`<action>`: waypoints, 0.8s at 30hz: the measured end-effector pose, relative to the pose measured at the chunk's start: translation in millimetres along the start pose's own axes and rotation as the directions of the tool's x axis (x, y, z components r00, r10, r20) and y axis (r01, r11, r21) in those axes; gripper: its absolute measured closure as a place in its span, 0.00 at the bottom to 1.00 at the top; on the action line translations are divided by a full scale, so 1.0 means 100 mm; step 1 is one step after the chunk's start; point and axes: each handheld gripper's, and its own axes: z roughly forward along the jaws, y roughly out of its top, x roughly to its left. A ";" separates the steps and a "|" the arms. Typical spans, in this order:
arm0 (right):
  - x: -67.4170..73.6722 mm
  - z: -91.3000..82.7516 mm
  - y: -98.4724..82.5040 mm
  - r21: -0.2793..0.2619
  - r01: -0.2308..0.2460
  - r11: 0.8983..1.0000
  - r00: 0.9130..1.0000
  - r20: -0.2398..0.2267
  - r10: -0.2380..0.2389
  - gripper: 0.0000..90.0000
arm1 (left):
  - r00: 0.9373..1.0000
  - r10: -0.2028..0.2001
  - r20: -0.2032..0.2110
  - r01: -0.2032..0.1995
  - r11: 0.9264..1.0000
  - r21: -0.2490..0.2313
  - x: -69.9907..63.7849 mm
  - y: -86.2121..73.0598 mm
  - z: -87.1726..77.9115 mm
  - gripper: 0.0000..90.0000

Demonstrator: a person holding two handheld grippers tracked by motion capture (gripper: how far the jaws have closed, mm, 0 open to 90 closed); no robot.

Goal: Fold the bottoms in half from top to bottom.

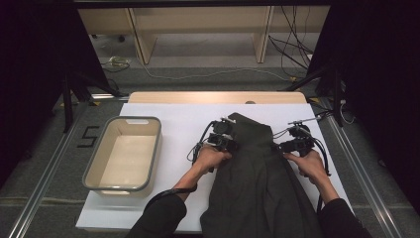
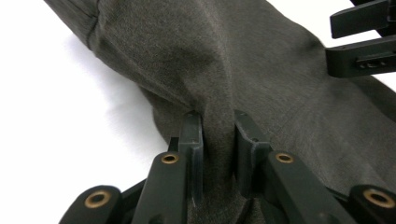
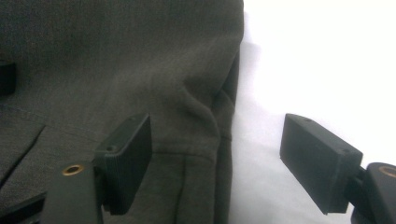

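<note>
High view: dark trousers [image 1: 257,183] lie on the white sheet [image 1: 183,129], to the right of the grey-rimmed bin [image 1: 124,153] and well apart from it. The left gripper [image 1: 224,141] sits at the trousers' left edge, the right gripper [image 1: 292,144] at their right edge. In the left gripper view, the left gripper [image 2: 218,140] pinches a raised fold of the trousers [image 2: 243,70]. In the right gripper view, the right gripper [image 3: 215,163] gapes wide over the trousers' [image 3: 93,60] hem, holding nothing.
</note>
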 end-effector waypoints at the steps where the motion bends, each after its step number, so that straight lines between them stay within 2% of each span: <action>1: 0.01 0.01 0.02 0.011 0.007 1.000 1.000 0.003 -0.007 0.28 | 1.000 0.003 -0.002 -0.003 1.000 -0.001 0.02 -0.01 -0.01 0.84; 6: 0.02 0.08 0.10 0.025 0.000 1.000 1.000 -0.011 0.001 0.28 | 1.000 -0.001 0.003 0.001 1.000 -0.007 0.07 -0.04 -0.02 0.83; 10: 0.04 0.15 0.15 0.048 0.002 0.999 1.000 -0.015 -0.001 0.28 | 1.000 -0.017 -0.006 0.017 1.000 0.006 0.13 -0.02 -0.03 0.64; 12: 0.05 0.17 0.17 0.059 0.009 0.998 1.000 -0.010 -0.009 0.28 | 0.999 -0.041 0.006 0.041 0.999 -0.006 0.18 -0.02 -0.06 0.62; 17: 0.05 0.28 0.22 0.101 0.008 0.995 1.000 -0.008 -0.008 0.27 | 0.999 -0.038 -0.020 0.038 0.999 -0.018 0.20 -0.01 -0.08 0.56; 20: 0.08 0.35 0.26 0.134 0.009 0.991 1.000 -0.015 -0.007 0.25 | 0.998 -0.046 -0.033 0.045 0.999 -0.024 0.21 0.01 -0.07 0.58; 22: 0.11 0.40 0.28 0.149 0.023 0.989 1.000 -0.003 -0.023 0.25 | 0.998 -0.046 -0.039 0.046 0.999 -0.023 0.21 0.01 -0.05 0.61; 24: 0.14 0.45 0.30 0.163 0.015 0.986 1.000 0.000 -0.016 0.25 | 0.998 -0.040 -0.042 0.039 0.999 -0.023 0.22 0.01 -0.02 0.65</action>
